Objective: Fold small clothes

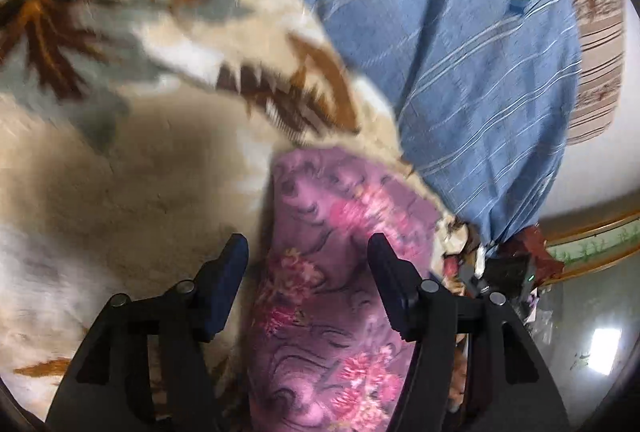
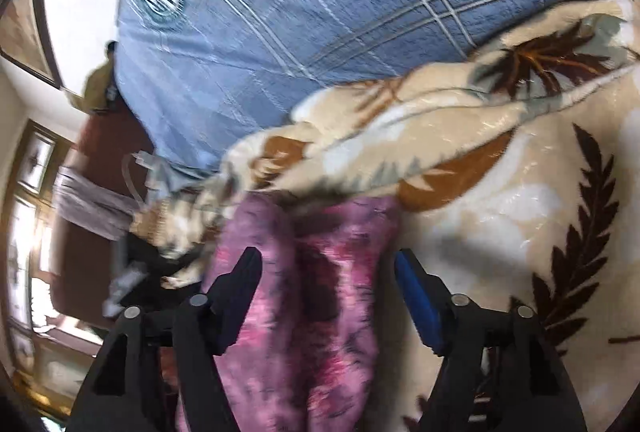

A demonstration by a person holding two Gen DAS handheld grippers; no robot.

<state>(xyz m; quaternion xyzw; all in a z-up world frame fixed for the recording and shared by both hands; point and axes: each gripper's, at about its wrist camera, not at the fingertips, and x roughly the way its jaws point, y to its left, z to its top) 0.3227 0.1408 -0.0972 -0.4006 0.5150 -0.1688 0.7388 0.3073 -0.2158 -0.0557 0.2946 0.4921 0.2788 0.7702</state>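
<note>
Soft pink floral cloth (image 1: 320,292) lying folded on plush cream leaf-print blanket (image 1: 120,172). Between spread fingers of left hand-held gripper (image 1: 308,252) and right hand-held gripper (image 2: 328,264), unpinched. Beyond, woven blue striped pillow (image 2: 320,12).

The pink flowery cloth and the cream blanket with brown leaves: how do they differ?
The pink cloth is small, purple-pink with rose blooms; the cream blanket is far larger, beige with brown and grey leaves. The pink cloth looks thin and smooth, the blanket plush and fuzzy. The pink cloth lies on top, between the open fingers of both grippers; the blanket spreads underneath. Both are patterned fabrics on the same bed.
</note>
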